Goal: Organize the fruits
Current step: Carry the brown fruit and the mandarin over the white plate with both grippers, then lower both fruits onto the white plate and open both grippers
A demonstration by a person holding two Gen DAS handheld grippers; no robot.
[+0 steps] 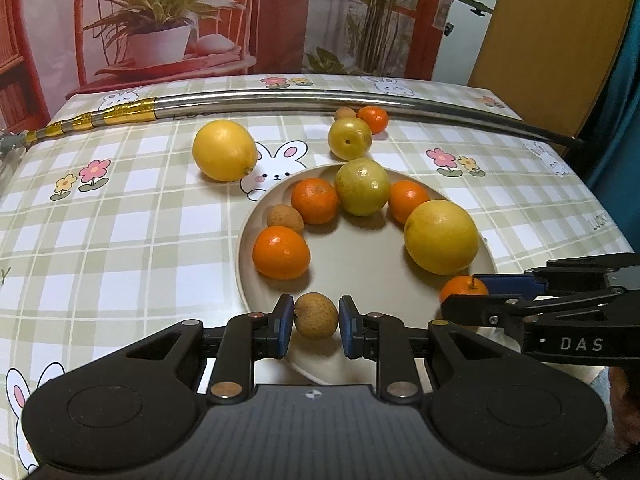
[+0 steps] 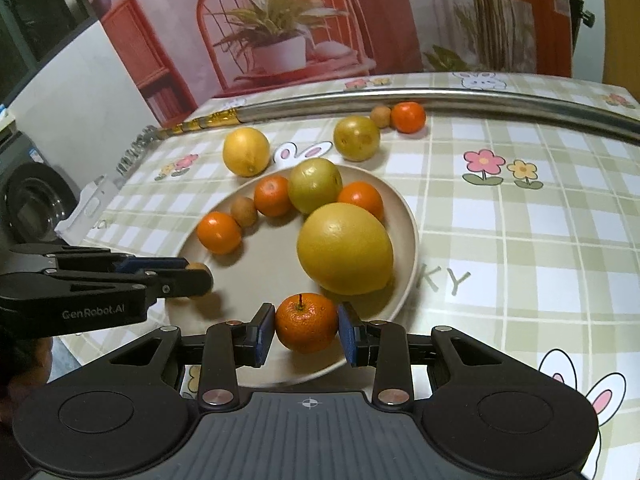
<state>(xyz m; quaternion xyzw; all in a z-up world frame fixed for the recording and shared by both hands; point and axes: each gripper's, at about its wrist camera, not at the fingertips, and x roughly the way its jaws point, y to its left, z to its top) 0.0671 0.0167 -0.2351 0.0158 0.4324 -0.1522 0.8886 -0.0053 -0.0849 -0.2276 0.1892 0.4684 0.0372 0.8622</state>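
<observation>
A beige plate (image 1: 360,264) (image 2: 280,276) holds several fruits: tangerines, a green-yellow fruit (image 1: 362,187), a big yellow citrus (image 1: 441,237) (image 2: 345,248) and a small brown fruit (image 1: 285,219). My left gripper (image 1: 316,317) is shut on another small brown fruit (image 1: 316,316) (image 2: 199,269) over the plate's near rim. My right gripper (image 2: 307,323) is shut on a tangerine with a stem (image 2: 307,323) (image 1: 464,287) over the plate's near right side. Off the plate lie a yellow lemon (image 1: 225,150), a green-yellow fruit (image 1: 350,138), a tangerine (image 1: 373,119) and a small brown fruit (image 1: 345,113).
A long steel rod with gold bands (image 1: 280,98) (image 2: 440,98) lies across the far side of the checked tablecloth (image 1: 120,240). A printed backdrop with a potted plant stands behind the table. The table's right edge runs close to the plate in the left wrist view.
</observation>
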